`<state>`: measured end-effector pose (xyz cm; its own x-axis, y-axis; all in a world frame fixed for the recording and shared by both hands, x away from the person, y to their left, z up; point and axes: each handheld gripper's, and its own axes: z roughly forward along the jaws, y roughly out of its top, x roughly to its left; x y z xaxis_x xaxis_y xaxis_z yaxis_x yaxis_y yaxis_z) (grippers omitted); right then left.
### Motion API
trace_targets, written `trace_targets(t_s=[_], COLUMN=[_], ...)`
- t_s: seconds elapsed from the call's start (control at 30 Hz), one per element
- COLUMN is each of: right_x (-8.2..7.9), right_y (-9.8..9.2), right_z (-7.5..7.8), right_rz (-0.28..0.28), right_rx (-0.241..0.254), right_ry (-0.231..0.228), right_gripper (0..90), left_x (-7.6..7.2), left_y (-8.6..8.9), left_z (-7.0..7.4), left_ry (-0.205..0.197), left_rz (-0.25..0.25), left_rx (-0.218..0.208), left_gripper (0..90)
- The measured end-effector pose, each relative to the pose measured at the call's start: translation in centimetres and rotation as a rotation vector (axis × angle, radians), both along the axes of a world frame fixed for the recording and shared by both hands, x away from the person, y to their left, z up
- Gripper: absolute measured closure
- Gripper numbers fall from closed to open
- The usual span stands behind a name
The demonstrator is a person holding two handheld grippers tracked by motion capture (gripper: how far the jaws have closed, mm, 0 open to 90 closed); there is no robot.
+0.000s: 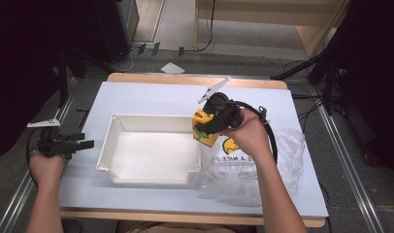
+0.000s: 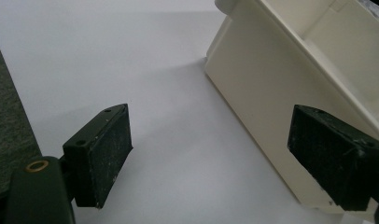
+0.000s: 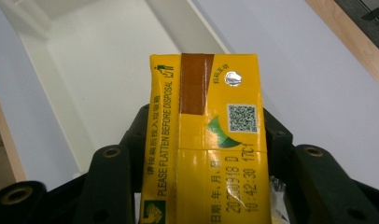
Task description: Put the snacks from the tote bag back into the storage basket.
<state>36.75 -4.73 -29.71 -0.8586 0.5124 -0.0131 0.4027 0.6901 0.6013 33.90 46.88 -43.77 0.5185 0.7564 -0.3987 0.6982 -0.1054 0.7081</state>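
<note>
While clamped in right gripper [image 3: 204, 186], carton [image 3: 205, 135] reading "PLEASE FLATTEN BEFORE DISPOSAL" (QR code alongside), above tray [image 1: 118, 145] rim; left gripper [image 2: 215, 158] spread, beside tray.

A white-topped table [image 1: 151, 94] bears a white tray [image 1: 118, 137] and a clear plastic bag [image 1: 287, 167].

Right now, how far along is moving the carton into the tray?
Done: yellow drink carton is clamped in the right tongs, lifted at the white tray's right edge, beside the plastic bag. In hand: carrying it over. Left: setting it inside the tray. Left tongs open, idle.
</note>
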Motion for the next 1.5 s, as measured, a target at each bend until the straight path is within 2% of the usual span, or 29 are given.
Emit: trace_targets(t_s=[0.4, 0.6, 0.67, 0.8, 1.07, 1.37, 1.5], right_x=[-0.3, -0.4, -0.4, -0.6, -0.6, -0.1, 0.0], right_y=[1.2, 1.7, 1.8, 2.6, 3.8, 4.5, 4.8], right_z=[-0.1, 0.0, 0.1, -0.1, -0.6, -1.3, -1.5], right_rz=[0.024, 0.021, 0.027, 0.039, 0.062, 0.052, 0.035], right_rx=[0.008, 0.045, 0.055, 0.039, 0.052, 0.064, 0.09], right_ry=[0.003, -0.013, -0.002, -0.009, -0.012, -0.002, -0.004], right_gripper=[53.0, 53.2, 53.2, 53.2, 53.2, 53.2, 53.3], left_x=[0.0, 0.0, 0.0, 0.0, 0.0, -0.1, 0.0], left_y=[-0.1, 0.0, 0.0, 0.0, 0.0, 0.1, 0.1], left_z=[0.0, 0.0, 0.0, 0.0, 0.0, 0.0, 0.0], left_ry=[0.001, 0.0, 0.0, 0.001, -0.001, -0.005, -0.003], left_rz=[-0.001, -0.002, -0.001, -0.001, 0.008, 0.011, 0.01], left_rx=[-0.001, -0.001, 0.0, 0.0, 0.002, 0.001, 0.001], left_gripper=[14.6, 14.6, 14.6, 14.6, 14.6, 14.6, 14.6])
